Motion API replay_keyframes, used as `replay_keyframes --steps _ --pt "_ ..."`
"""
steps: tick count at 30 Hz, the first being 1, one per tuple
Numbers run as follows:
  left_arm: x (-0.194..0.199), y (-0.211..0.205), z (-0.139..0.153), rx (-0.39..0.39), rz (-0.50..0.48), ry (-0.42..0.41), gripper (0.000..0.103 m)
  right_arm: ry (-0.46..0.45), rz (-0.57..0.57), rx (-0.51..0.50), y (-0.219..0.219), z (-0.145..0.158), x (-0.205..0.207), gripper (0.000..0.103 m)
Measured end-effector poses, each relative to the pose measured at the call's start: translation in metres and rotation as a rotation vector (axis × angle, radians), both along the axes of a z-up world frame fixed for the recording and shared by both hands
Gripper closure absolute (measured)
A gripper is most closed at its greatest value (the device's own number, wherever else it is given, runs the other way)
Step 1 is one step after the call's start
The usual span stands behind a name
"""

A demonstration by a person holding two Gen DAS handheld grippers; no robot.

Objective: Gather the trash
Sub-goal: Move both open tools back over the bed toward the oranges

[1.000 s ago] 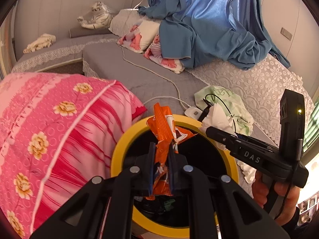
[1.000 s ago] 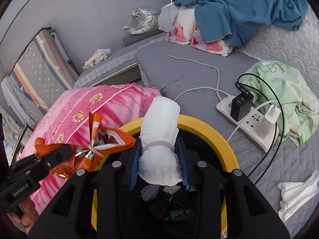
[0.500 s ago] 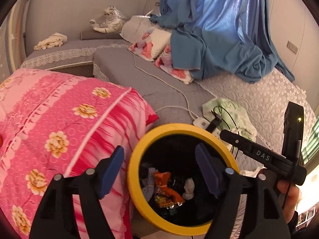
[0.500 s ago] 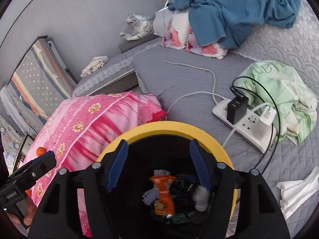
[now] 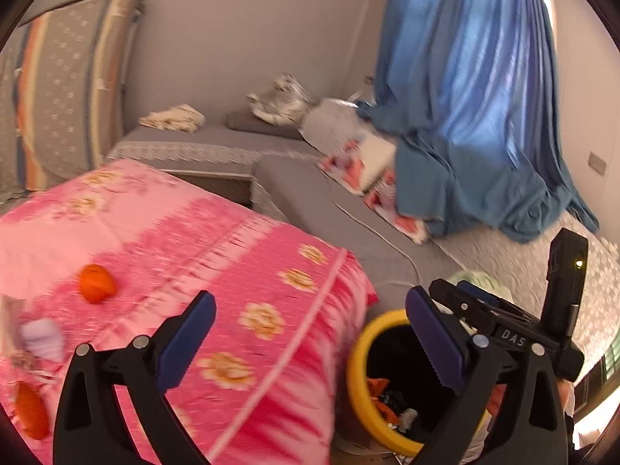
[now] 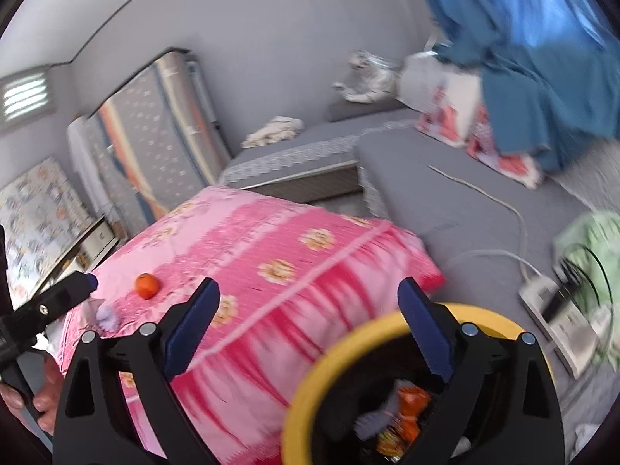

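Both claws opening, empty, bin (image 6: 337,352) below right claw (image 6: 308,319)

We see a pink flowered quilt (image 5: 232,271), a yellow-rimmed black bin (image 6: 329,364), blue curtains (image 5: 465,97) and grey bedding (image 6: 445,193).

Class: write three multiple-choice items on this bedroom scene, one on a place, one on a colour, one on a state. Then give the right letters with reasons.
1. Where does the orange fruit lie?
A. on the pink quilt
B. in the bin
C. on the floor

2. What colour is the bin's rim?
A. blue
B. yellow
C. white

3. How are the right tongs?
A. shut on a wrapper
B. shut on a tissue
C. empty, jaws apart

Key: 1 A, the fruit rests on the quilt; 2 B, a yellow ring tops the black bin; 3 C, nothing sits between the spread blue pads.
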State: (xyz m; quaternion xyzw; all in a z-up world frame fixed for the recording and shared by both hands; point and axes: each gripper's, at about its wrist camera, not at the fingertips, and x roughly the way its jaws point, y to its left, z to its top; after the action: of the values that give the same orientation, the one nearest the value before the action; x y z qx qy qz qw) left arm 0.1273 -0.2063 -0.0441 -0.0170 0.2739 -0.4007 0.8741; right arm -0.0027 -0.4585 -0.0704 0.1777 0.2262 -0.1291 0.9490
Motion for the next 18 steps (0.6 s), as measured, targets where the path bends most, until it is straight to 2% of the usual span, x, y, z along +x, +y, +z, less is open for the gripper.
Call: replay_keyframes --steps 8,18 --pt "0.012 0.088 0.005 0.003 0.182 -0.036 0.008 0.010 0.162 -0.063 0.058 0.010 0.061 0.011" --pt "0.017 0.164 -0.012 0.054 0.326 -0.022 0.008 0.061 0.338 -0.084 0.130 -0.003 0.134 0.011"
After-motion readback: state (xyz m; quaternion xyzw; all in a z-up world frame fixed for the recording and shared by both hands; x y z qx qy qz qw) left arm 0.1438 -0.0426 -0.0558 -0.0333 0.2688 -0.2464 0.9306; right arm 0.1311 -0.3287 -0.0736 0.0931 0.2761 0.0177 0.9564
